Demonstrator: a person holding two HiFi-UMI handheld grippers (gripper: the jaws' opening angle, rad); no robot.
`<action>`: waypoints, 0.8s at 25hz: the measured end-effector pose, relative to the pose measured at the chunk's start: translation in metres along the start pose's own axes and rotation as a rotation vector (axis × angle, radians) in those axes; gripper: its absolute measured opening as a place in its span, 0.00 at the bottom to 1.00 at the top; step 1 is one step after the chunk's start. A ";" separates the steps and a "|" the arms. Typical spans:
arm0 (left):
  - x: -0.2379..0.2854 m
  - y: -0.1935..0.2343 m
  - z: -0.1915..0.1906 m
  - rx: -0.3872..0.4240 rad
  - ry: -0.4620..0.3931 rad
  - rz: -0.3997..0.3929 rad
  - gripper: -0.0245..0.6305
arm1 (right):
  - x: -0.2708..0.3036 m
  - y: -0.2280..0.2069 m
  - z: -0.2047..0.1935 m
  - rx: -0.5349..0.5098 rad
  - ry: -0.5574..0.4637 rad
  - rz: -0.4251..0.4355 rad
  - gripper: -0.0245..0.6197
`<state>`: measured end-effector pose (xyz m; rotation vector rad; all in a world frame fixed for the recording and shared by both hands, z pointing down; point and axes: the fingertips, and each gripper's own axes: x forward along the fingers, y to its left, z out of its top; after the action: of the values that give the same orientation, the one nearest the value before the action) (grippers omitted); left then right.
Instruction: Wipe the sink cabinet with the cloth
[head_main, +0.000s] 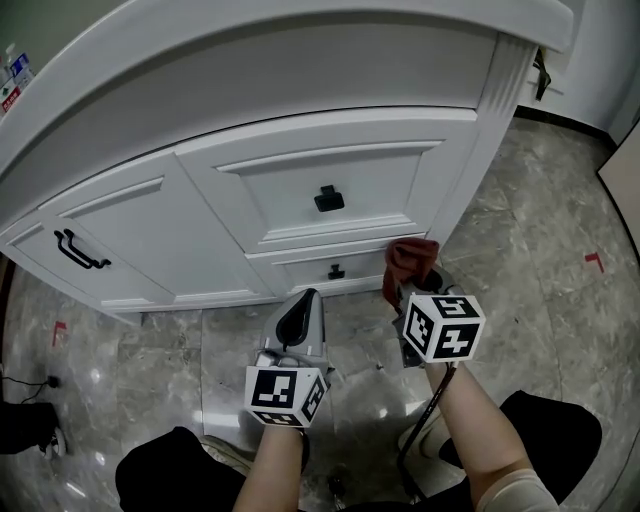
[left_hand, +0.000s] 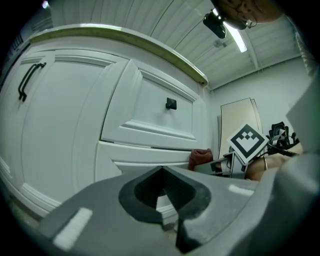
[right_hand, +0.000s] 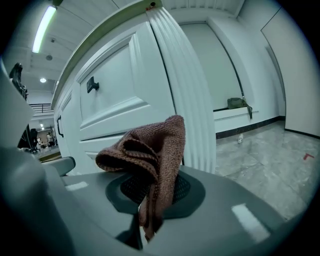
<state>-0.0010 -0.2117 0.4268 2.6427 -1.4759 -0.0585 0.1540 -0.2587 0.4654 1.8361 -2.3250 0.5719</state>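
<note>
Floor: grey marbled tiles (head_main: 540, 200), glossy, with pale patches of reflected light
Floor marks: one red tape mark (head_main: 594, 261) to the right, another (head_main: 58, 331) to the left
Furniture: white sink cabinet (head_main: 200, 235) with panelled door and drawers, black handles (head_main: 329, 198), and a fluted corner post (right_hand: 186, 85)
Walls: plain pale wall (right_hand: 220, 65) with a dark skirting (right_hand: 260, 124) along its foot
Ledge: low white ledge (right_hand: 225, 114) against the far wall, with a dark green bag (right_hand: 236, 103) lying on it
Board: pale flat board (left_hand: 237, 117) standing against the wall beside the cabinet
Ceiling: white ribbed panels (left_hand: 165, 20)
Light: lit strip lamp (right_hand: 44, 27) overhead, and a small round lamp (right_hand: 43, 80) further back
</note>
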 end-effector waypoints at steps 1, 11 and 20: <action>-0.001 -0.001 -0.001 -0.002 0.001 -0.001 0.04 | -0.002 -0.004 0.001 0.008 -0.004 -0.017 0.16; -0.023 0.029 -0.002 0.022 0.013 0.046 0.04 | 0.004 0.055 -0.026 0.040 -0.006 0.031 0.16; -0.056 0.084 0.007 0.014 0.001 0.150 0.04 | 0.045 0.179 -0.056 0.005 0.044 0.263 0.16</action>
<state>-0.1021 -0.2084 0.4286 2.5325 -1.6749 -0.0331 -0.0365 -0.2445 0.4928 1.5117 -2.5554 0.6417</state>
